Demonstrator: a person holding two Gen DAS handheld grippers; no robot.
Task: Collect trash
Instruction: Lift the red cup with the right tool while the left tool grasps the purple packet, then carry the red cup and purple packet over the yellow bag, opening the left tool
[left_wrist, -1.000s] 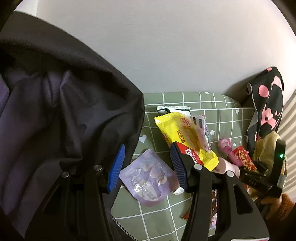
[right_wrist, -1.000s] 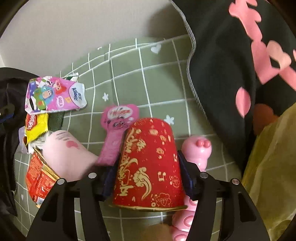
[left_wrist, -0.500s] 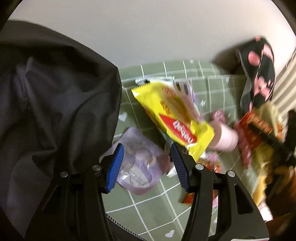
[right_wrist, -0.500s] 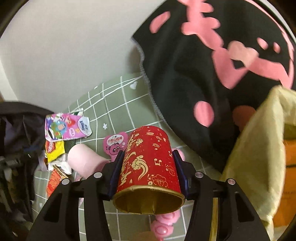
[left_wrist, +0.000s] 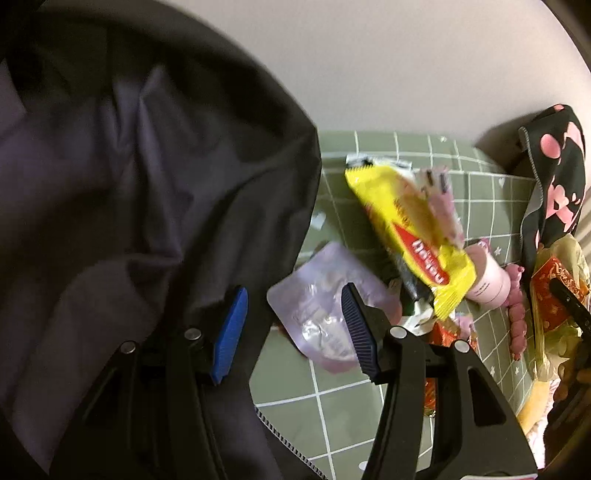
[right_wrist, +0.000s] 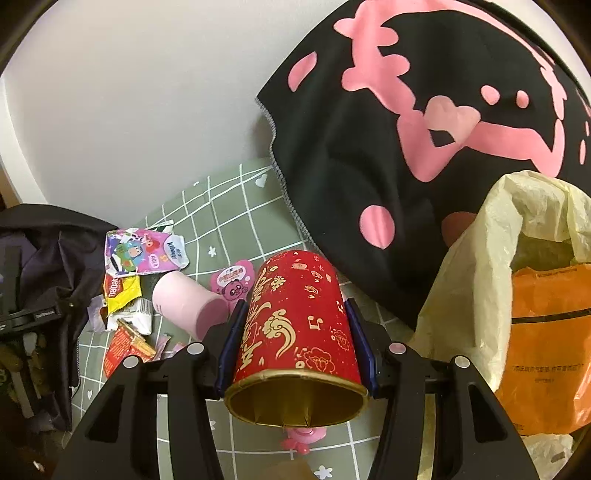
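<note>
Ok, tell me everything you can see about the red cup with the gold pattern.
The red cup looks like paper, printed with gold clouds and characters, with a gold lining and a rolled rim. It is held off the green checked cloth, tipped with its open mouth toward the camera. The right gripper has its jaws clamped on both sides. Nothing else visibly touches it; a pale plastic bag is beside it.

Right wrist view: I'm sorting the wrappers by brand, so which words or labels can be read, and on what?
"HOLA": purple tissue pack, in a small bubble.
"Kleenex", only roughly legible: same pack, white corner.
Red logo, letters upside down and unclear: yellow wrapper.
Gold Chinese-style characters, not legible as words: red cup.
Small Chinese line, too blurred: orange bag.
Print too small: pink bear-face wrapper.
</note>
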